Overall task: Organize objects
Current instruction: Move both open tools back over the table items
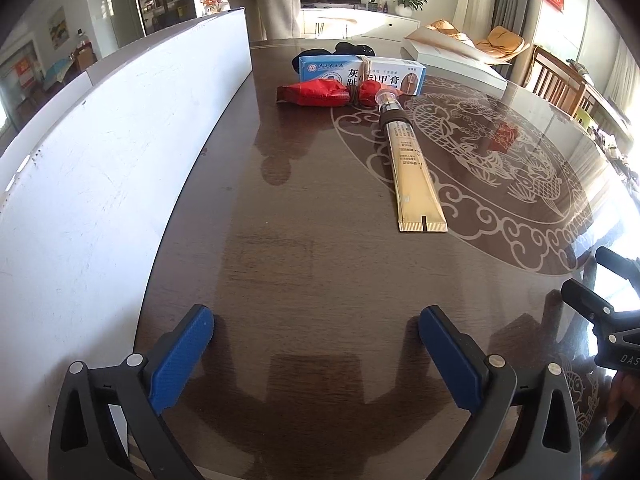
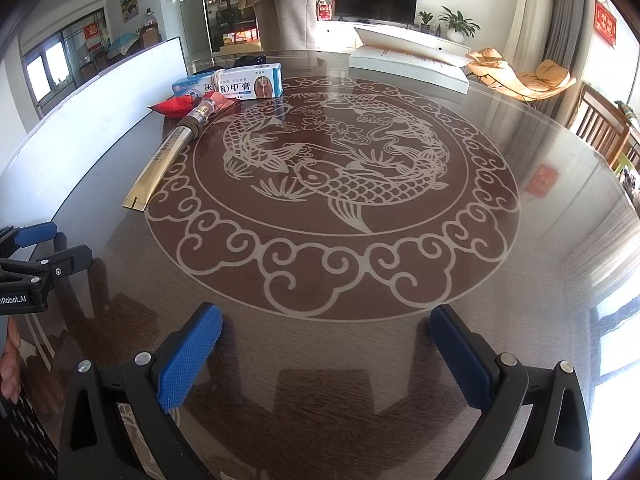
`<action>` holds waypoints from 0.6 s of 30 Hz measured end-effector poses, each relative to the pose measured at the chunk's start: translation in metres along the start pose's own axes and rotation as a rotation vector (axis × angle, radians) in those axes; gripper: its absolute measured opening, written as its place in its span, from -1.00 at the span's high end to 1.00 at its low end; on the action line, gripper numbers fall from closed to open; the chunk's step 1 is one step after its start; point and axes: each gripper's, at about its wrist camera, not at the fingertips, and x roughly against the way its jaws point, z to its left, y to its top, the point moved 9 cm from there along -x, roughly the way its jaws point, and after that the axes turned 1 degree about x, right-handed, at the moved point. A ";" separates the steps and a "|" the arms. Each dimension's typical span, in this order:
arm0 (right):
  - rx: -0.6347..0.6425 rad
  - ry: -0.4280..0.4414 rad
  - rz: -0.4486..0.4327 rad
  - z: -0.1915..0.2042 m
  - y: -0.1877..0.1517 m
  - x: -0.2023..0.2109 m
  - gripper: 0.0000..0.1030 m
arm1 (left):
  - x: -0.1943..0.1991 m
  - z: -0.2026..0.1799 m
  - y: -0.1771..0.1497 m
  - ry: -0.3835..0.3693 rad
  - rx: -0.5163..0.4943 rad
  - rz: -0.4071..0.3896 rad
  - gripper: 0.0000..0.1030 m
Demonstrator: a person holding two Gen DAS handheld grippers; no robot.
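Observation:
A long cream tube [image 1: 414, 168] with a clear cap lies on the dark round table [image 1: 300, 220], cap pointing away. Beyond it sit a red pouch [image 1: 316, 94] and a blue-and-white medicine box [image 1: 360, 74]. My left gripper [image 1: 316, 322] hovers over bare tabletop near the front edge, open and empty, well short of the tube. In the right wrist view the tube [image 2: 168, 156], the pouch [image 2: 174, 106] and the box [image 2: 236, 86] lie at far left. My right gripper [image 2: 326, 322] is open with nothing between its blue fingers, over the table's carved fish pattern [image 2: 332, 172].
A tall white board [image 1: 100, 168] runs along the table's left edge. A flat white box [image 2: 412, 62] lies at the far side, with a dark object [image 1: 354, 49] behind the medicine box. A person [image 2: 286, 4] stands beyond the table. Wooden chairs [image 2: 604, 128] stand at right.

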 end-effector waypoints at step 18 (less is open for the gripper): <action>0.007 0.010 0.014 0.003 0.010 -0.007 -1.00 | 0.000 0.000 0.001 0.004 0.005 -0.005 -1.00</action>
